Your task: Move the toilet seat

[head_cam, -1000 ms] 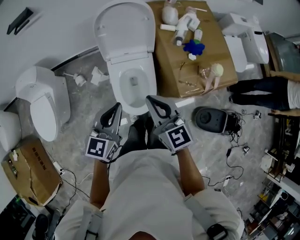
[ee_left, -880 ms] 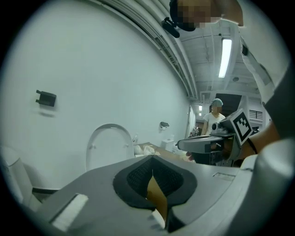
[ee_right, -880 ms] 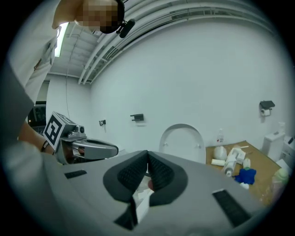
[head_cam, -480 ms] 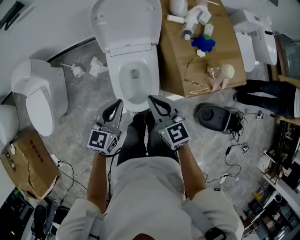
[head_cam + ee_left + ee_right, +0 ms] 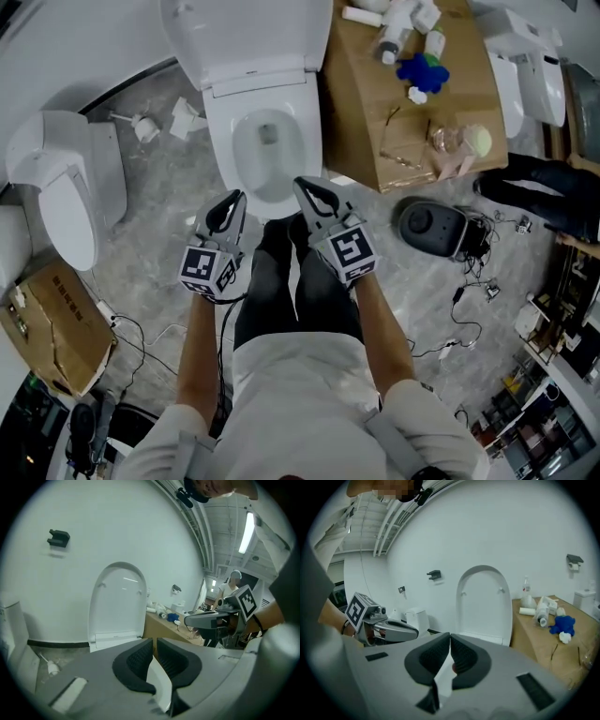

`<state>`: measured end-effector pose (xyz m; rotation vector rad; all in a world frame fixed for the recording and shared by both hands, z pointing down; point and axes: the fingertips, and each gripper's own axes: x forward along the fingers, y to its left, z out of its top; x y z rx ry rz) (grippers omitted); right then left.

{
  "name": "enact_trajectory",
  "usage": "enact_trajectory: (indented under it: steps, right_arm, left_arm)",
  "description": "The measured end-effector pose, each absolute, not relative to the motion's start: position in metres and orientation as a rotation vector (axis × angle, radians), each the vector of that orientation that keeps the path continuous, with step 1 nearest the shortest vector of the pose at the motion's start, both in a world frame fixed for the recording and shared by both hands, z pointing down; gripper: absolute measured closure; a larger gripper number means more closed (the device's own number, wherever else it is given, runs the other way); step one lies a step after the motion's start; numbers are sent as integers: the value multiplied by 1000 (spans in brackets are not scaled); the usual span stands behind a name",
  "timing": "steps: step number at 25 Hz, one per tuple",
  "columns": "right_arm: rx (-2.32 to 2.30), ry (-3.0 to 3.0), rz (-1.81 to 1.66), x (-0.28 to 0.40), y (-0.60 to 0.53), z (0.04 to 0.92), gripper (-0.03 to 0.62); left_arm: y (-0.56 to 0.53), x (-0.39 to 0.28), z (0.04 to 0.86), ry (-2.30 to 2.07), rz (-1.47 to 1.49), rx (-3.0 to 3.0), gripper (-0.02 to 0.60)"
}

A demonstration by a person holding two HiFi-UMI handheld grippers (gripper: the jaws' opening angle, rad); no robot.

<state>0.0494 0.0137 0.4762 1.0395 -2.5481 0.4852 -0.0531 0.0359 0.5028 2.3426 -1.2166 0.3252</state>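
Toilet seat (image 5: 251,36): raised, standing upright behind the open bowl (image 5: 265,141), its back to the white wall.

Head view. Left gripper (image 5: 232,199) and right gripper (image 5: 307,187) are side by side just short of the bowl's front rim, both pointing at it, neither touching it. Over the last second the person has lowered and the grippers have closed on the bowl, which now sits higher in the view. The seat is well apart from both. A cardboard box (image 5: 403,94) carrying bottles stands to the right of the toilet, and a second toilet (image 5: 66,187) to the left.

Left gripper view. Left gripper (image 5: 154,641): jaws have just been opening and now show a narrow slit, with nothing between them. The seat (image 5: 119,604) stands ahead, untouched.

Right gripper view. Right gripper (image 5: 450,637): jaw tips together, nothing held. The seat (image 5: 483,604) rises directly ahead.

Assessment: approach stage. The seat is not yet reached, and both grippers likely need to open wider before gripping its edge.
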Motion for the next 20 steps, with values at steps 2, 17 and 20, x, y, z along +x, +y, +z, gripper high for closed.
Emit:
enact_trajectory:
  steps: [2, 17, 20]
  right_arm:
    - [1035, -2524, 516, 53, 15, 498, 557]
    - [1104, -2277, 795, 97, 24, 667, 477]
    - [1103, -2236, 837, 104, 29, 696, 439]
  left_arm:
    - [36, -55, 524, -1215, 340, 2317, 538]
    - [47, -89, 684, -1241, 445, 2091, 454]
    - [51, -97, 713, -1261, 466, 2042, 434]
